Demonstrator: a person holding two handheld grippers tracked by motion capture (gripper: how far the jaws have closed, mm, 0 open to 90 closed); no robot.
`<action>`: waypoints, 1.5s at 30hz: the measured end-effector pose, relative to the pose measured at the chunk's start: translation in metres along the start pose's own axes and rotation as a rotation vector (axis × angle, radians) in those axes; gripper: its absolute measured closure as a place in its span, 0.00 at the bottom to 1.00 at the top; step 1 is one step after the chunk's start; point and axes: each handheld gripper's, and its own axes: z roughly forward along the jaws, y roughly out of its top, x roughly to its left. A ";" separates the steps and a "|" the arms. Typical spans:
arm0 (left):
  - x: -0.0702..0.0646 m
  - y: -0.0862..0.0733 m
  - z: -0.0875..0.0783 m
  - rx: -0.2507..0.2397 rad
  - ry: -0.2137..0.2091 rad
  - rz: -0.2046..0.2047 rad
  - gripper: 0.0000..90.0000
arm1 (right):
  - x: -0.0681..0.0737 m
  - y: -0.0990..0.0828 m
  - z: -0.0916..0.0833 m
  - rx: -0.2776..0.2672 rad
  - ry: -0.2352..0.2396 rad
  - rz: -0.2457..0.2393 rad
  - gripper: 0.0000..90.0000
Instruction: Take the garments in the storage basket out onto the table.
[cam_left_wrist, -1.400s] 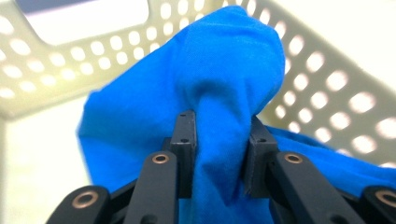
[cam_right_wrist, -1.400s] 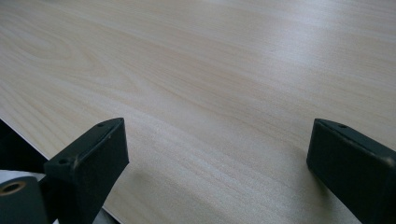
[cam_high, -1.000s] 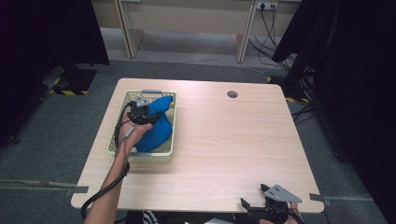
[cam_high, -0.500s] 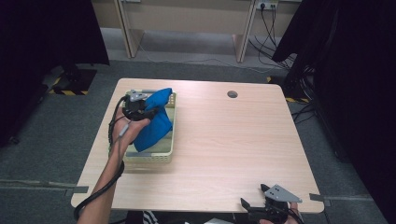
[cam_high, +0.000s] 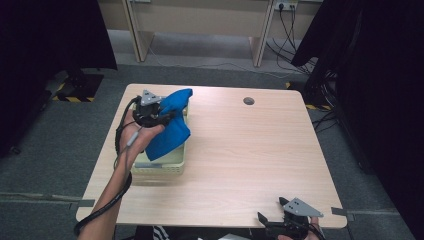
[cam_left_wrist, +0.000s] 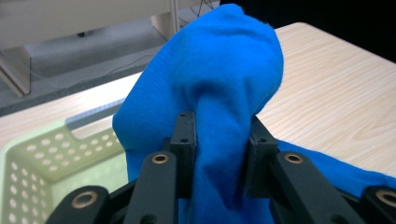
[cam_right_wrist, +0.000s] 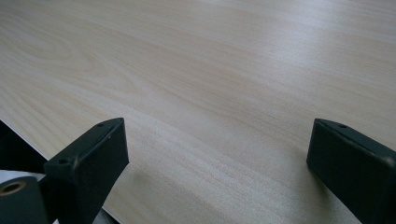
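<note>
A bright blue cloth (cam_high: 170, 125) hangs from my left gripper (cam_high: 167, 116) above a pale perforated basket (cam_high: 167, 164) on the table's left side. In the left gripper view the jaws pinch a thick fold of the blue cloth (cam_left_wrist: 224, 107), which bulges over them; the basket (cam_left_wrist: 42, 154) lies below at the left. The cloth's lower end still drapes into the basket. My right gripper (cam_high: 280, 220) rests at the table's near right edge, open, with bare wood between its fingers (cam_right_wrist: 93, 149).
The wooden table (cam_high: 250, 155) has a round cable hole (cam_high: 248, 101) near its far edge. Desk legs and cables stand on the grey floor behind. Dark curtains flank both sides.
My left gripper has risen and shifted toward the table's far side, lifting the blue cloth higher out of the basket. The right gripper has stayed put.
</note>
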 end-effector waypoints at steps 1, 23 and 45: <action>-0.002 0.002 -0.001 -0.004 -0.006 0.005 0.78 | 0.000 0.000 0.000 -0.001 0.001 0.002 0.06; -0.047 0.027 0.004 -0.016 -0.136 0.043 0.78 | -0.001 0.000 0.000 -0.005 0.000 0.003 0.06; -0.099 0.031 0.039 0.014 -0.237 0.069 0.78 | -0.001 0.000 -0.001 -0.007 0.002 0.002 0.06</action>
